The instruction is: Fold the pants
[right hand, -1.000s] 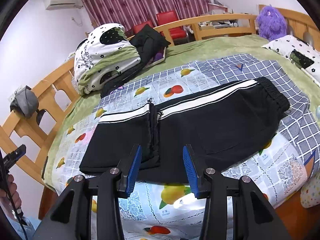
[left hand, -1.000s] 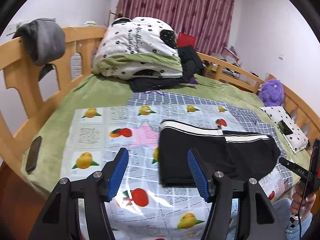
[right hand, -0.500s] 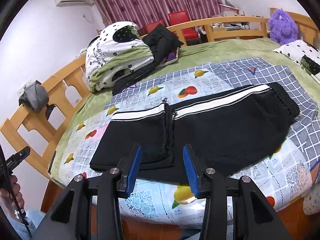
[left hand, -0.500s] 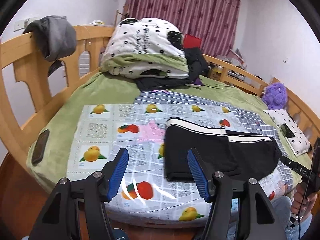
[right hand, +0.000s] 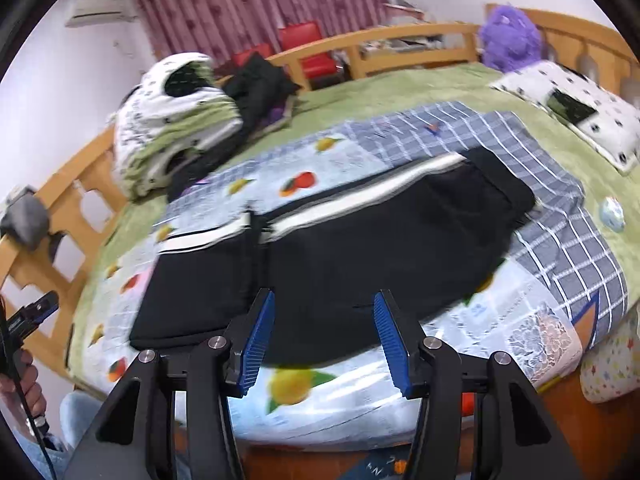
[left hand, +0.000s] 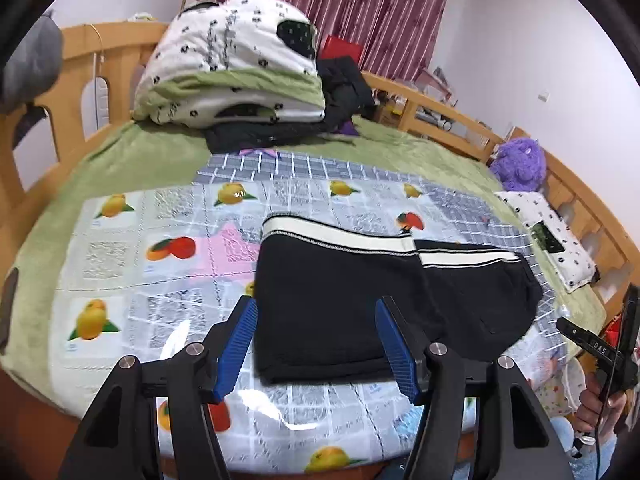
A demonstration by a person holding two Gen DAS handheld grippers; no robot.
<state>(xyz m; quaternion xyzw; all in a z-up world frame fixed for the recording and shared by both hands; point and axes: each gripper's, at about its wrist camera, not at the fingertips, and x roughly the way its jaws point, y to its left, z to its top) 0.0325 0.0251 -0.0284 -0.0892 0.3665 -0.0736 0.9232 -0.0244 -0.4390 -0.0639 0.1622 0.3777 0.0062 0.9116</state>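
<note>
Black pants (left hand: pixel 360 300) with white side stripes lie on the fruit-print sheet, the legs folded over toward the waistband at right. In the right wrist view the pants (right hand: pixel 340 256) spread across the middle. My left gripper (left hand: pixel 314 324) hovers open over the near left corner of the folded legs; nothing is pinched. My right gripper (right hand: pixel 324 320) is above the near edge of the pants, its jaws opening with no cloth between the pads. Each view also shows the other gripper held in a hand at the frame's edge.
A folded spotted quilt (left hand: pixel 236 60) and dark clothes (left hand: pixel 344 84) sit at the head of the bed. A purple plush toy (left hand: pixel 520 164) and a spotted pillow (left hand: pixel 552 240) lie at right. Wooden rails (left hand: pixel 436 104) ring the bed. A phone (left hand: pixel 8 304) rests at the left edge.
Both grippers first pulled back, then came in lower toward the pants. The right gripper's jaws have spread wider. The pants have not moved.
</note>
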